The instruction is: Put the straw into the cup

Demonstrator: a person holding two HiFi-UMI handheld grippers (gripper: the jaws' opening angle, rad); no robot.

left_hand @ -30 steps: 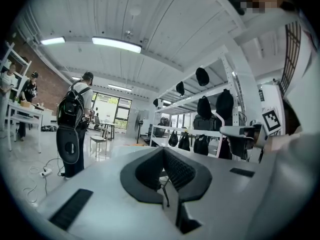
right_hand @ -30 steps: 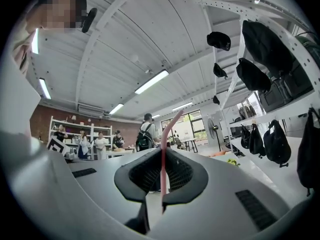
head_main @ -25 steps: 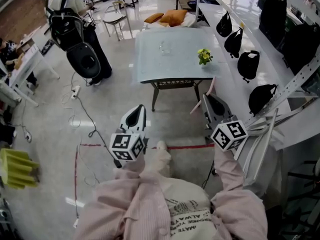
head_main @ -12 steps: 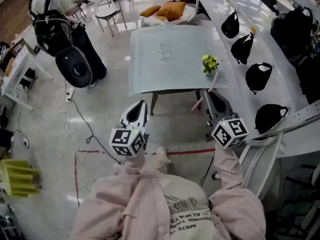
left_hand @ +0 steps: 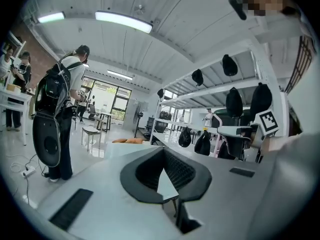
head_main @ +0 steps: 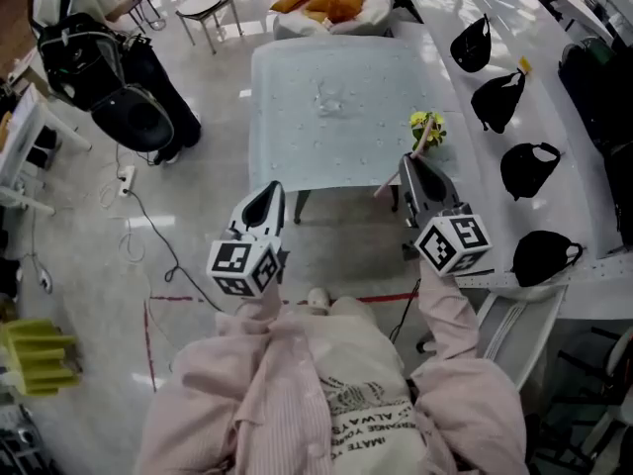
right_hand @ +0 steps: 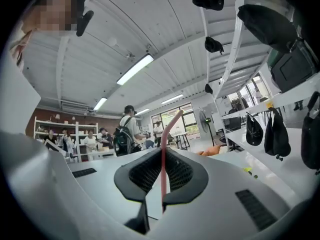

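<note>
A pink bent straw (head_main: 423, 146) stands upright between the jaws of my right gripper (head_main: 415, 169), which is shut on it; in the right gripper view the straw (right_hand: 163, 154) rises out of the right gripper (right_hand: 161, 178). My left gripper (head_main: 267, 202) is held level beside it, shut with nothing in it, as the left gripper view shows (left_hand: 167, 178). Both hang over the floor just short of the near edge of a pale glass table (head_main: 287, 146). A small clear cup (head_main: 331, 98) sits near the table's middle, well ahead of both grippers.
A small pot of yellow flowers (head_main: 427, 125) stands at the table's right edge, near the straw. A white shelf (head_main: 554, 107) with black bags runs along the right. A person with a black backpack (head_main: 94, 62) stands at the far left. Cables (head_main: 148, 226) and a red tape line (head_main: 381, 297) lie on the floor.
The table has come nearer in the head view. Both grippers have moved forward toward its near edge together, the straw still held in the right one.
</note>
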